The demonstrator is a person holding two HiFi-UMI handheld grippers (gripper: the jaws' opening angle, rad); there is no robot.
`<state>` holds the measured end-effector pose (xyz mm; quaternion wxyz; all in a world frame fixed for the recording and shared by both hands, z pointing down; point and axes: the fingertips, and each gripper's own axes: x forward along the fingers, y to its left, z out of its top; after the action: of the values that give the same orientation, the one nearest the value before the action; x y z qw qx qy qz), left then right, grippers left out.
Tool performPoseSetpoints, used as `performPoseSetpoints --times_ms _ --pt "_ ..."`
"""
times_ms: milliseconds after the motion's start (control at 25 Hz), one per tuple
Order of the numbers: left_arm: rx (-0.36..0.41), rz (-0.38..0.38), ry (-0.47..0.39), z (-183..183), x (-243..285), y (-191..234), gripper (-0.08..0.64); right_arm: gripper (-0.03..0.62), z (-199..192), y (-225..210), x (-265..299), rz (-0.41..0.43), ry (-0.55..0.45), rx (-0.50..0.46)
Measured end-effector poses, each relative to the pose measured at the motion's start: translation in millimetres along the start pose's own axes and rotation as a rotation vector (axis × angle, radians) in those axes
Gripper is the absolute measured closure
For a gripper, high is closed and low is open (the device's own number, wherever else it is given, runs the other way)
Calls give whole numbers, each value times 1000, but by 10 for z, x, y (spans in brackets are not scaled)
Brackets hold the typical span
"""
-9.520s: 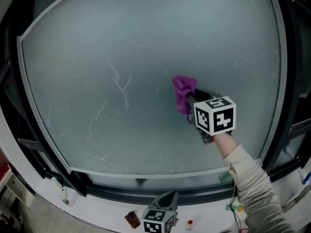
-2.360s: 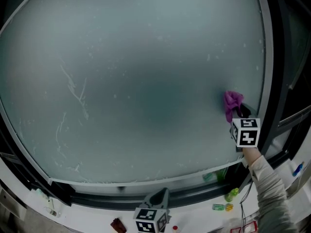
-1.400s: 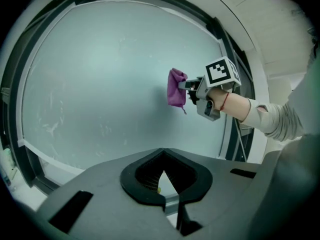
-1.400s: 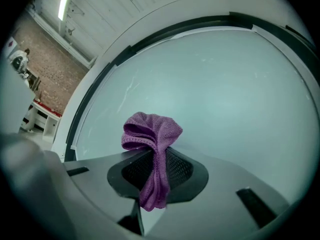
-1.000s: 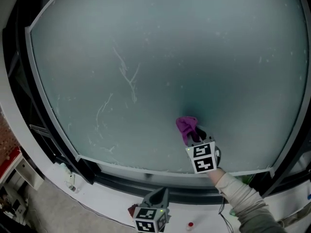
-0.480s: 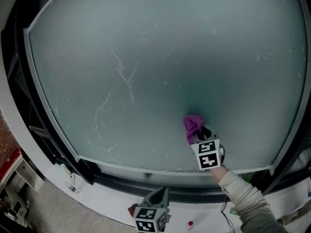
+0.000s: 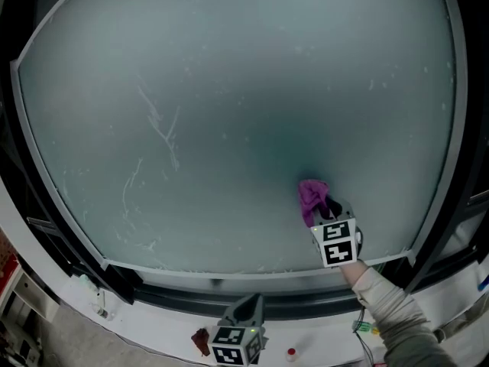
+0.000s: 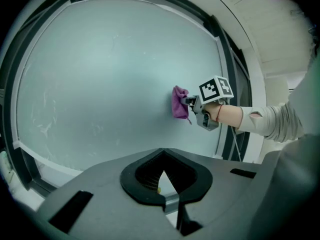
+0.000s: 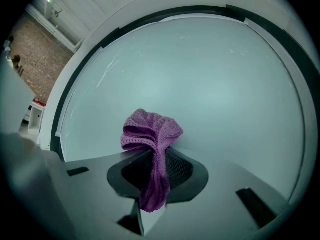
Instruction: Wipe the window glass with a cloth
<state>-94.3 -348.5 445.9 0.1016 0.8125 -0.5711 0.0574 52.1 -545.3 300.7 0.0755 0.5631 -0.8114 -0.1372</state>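
Note:
A large pane of frosted window glass (image 7: 229, 113) fills the head view. A bunched purple cloth (image 7: 312, 199) is pressed against its lower right part, a little above the bottom frame. My right gripper (image 7: 322, 206) is shut on the cloth, and its marker cube sits just below. In the right gripper view the cloth (image 9: 150, 134) hangs out between the jaws of the right gripper (image 9: 152, 156), in front of the glass (image 9: 210, 84). My left gripper (image 7: 248, 313) stays low by the sill, away from the glass, shut and holding nothing. From the left gripper (image 8: 162, 171) I see the cloth (image 8: 178, 103) on the pane.
Faint white streak marks (image 7: 160, 128) show on the left half of the glass. A dark frame (image 7: 428, 228) rings the pane. On the white sill below lie a small reddish-brown thing (image 7: 201, 341), a red cap (image 7: 291, 353) and green bits (image 7: 365, 327).
The right gripper has carried the cloth rightward along the lower part of the glass over the last second. Earlier it was near the pane's right edge. The left gripper has stayed put.

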Motion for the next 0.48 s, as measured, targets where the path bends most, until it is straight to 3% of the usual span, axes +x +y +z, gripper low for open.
performPoseSetpoints --times_ms 480 --pt "34 -106 10 29 280 -312 555 535 -341 -1027 -367 -196 52 -2"
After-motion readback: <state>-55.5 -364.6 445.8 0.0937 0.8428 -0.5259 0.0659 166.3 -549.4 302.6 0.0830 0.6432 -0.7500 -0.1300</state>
